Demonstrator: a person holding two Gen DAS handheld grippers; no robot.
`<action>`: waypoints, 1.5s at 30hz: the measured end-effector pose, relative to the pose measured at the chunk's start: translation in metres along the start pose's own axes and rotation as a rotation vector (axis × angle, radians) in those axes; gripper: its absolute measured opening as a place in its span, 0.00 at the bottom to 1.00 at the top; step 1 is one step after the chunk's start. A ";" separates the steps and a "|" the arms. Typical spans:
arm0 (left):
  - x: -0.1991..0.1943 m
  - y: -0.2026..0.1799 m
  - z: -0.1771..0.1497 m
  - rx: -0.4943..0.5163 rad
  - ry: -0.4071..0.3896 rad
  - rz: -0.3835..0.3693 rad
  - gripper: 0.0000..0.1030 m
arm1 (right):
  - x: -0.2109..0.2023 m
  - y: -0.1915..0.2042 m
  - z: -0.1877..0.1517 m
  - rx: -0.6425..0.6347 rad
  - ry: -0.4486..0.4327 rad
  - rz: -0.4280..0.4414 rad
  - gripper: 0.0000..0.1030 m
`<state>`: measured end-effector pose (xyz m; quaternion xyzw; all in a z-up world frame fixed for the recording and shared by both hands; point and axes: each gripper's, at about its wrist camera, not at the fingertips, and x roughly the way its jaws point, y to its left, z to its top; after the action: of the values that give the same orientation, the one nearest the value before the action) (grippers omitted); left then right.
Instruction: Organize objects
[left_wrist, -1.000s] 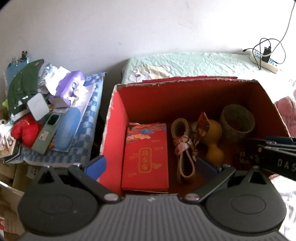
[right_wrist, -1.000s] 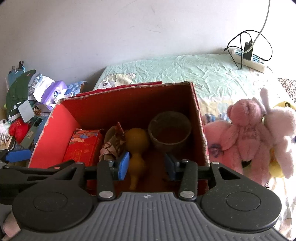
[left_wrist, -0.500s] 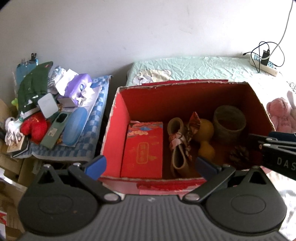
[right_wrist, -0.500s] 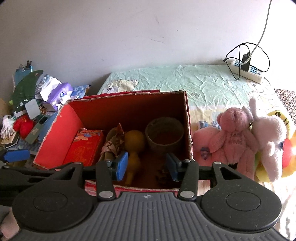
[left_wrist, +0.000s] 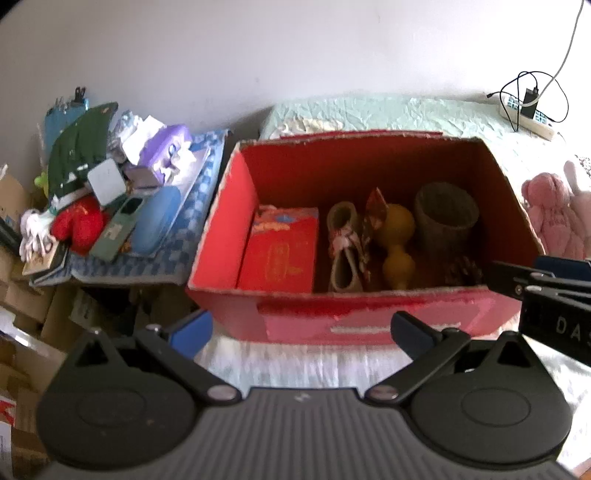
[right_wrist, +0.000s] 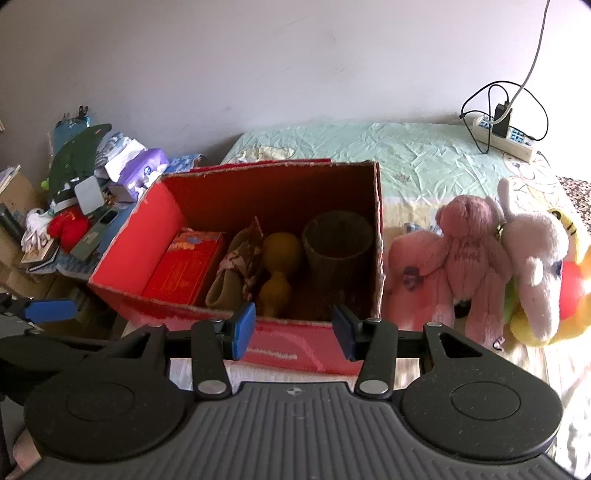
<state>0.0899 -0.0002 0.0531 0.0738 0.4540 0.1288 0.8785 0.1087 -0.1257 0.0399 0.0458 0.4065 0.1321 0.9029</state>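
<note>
Hovering: both tools (left_wrist: 301, 332) (right_wrist: 293, 325) agape, empty | red box (left_wrist: 369, 317) just ahead

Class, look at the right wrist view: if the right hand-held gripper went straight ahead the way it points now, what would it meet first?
Most likely the near front wall of the red cardboard box. The open right hand-held gripper points straight at it, though the exact gap is hard to judge.

open red cardboard box (left_wrist: 369, 317) on bed, holding red packet (left_wrist: 280, 254), yellow gourd (left_wrist: 397, 240), woven cup (left_wrist: 445, 218)
</note>
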 end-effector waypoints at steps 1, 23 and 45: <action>-0.001 -0.001 -0.002 -0.001 0.005 0.001 1.00 | -0.001 0.000 -0.002 -0.004 0.003 0.003 0.48; -0.003 -0.010 -0.053 -0.015 0.121 0.022 1.00 | -0.007 0.008 -0.042 -0.022 0.087 0.038 0.49; -0.004 0.037 -0.004 -0.029 0.049 -0.017 1.00 | 0.002 0.041 0.011 -0.006 -0.008 0.007 0.50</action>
<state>0.0783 0.0345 0.0631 0.0540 0.4741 0.1296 0.8692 0.1096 -0.0860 0.0533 0.0453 0.4023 0.1362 0.9042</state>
